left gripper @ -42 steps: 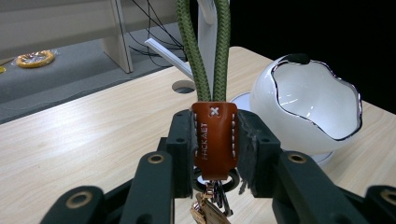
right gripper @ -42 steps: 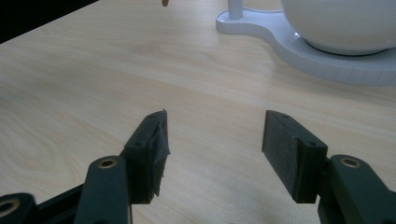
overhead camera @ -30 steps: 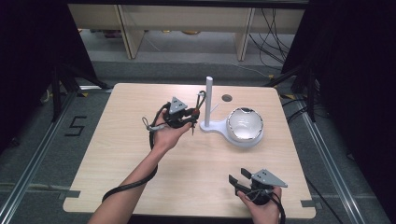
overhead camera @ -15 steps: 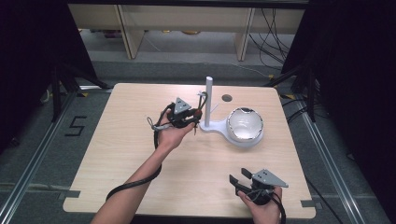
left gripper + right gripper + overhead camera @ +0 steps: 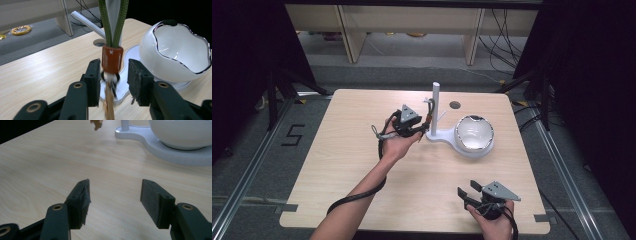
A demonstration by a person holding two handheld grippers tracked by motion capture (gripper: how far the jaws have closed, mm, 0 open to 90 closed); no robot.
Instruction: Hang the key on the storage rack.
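The left claw [image 5: 112, 77] sits right at the white stand [image 5: 447, 137] near the middle of the tabletop [image 5: 337, 165], and what matters here is the hanging lanyard: a green cord [image 5: 113, 22] drops down along the stand's upright post [image 5: 435, 107], so its long axis runs vertically, and it ends in an orange collar [image 5: 112, 59] with a blurred tan piece [image 5: 109, 100] dangling below. In the left gripper view the collar lies directly ahead of the claw, in the gap between the 2 jaws, which stand partly open, wider than the collar; the left jaw looks close to or against it, though contact cannot be confirmed, and the right jaw stands apart from it. The claw holds nothing yet. The white bowl [image 5: 473, 134] rests on the same stand's base, just beside the post on the far side from the hand. The right claw [image 5: 467, 192] waits well apart at the near right edge of the tabletop, jaws spread wide and empty, pointing toward the stand. The left hand [image 5: 394, 145] is clearly the nearer one, so closing on the collar would likely fall to it.
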